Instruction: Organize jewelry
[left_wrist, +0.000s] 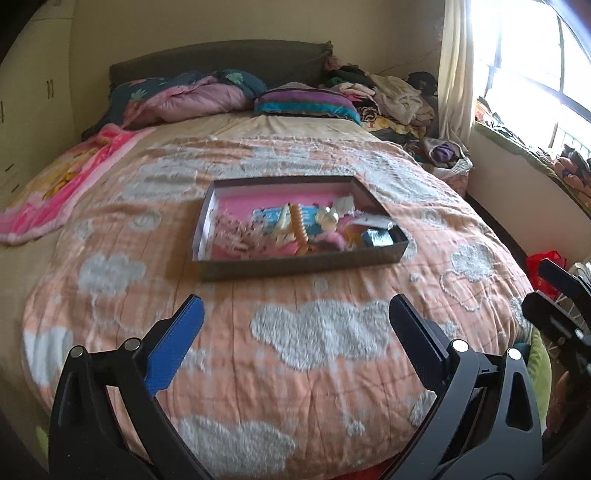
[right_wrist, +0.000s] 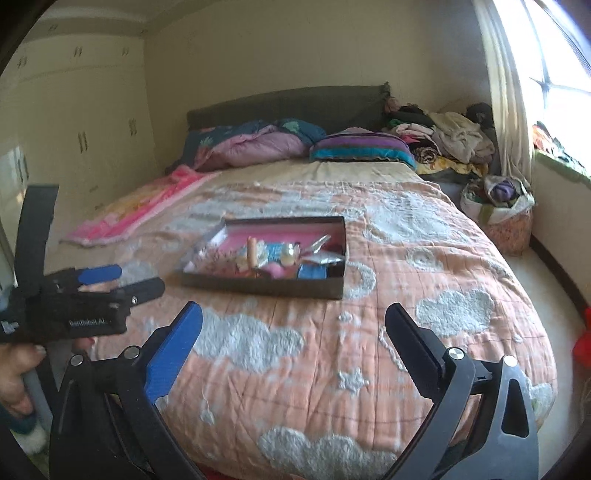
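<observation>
A shallow dark box (left_wrist: 295, 264) (right_wrist: 258, 286) with a pink lining lies in the middle of the bed, filled with mixed jewelry (left_wrist: 295, 229) (right_wrist: 273, 254): beads, hair clips and small packets. My left gripper (left_wrist: 295, 306) hangs open over the quilt, well short of the box, nothing between its jaws. My right gripper (right_wrist: 293, 314) is open too and empty, also short of the box. In the right wrist view the left gripper (right_wrist: 136, 280) shows at the left edge, held by a hand (right_wrist: 14, 373).
The bed carries an orange quilt (left_wrist: 258, 369) with white clouds. Pillows and a pink blanket (left_wrist: 55, 184) lie at the head and left. A clothes pile (left_wrist: 388, 96) and a basket (right_wrist: 506, 221) stand at the right by the window. Wardrobes (right_wrist: 74, 129) line the left wall.
</observation>
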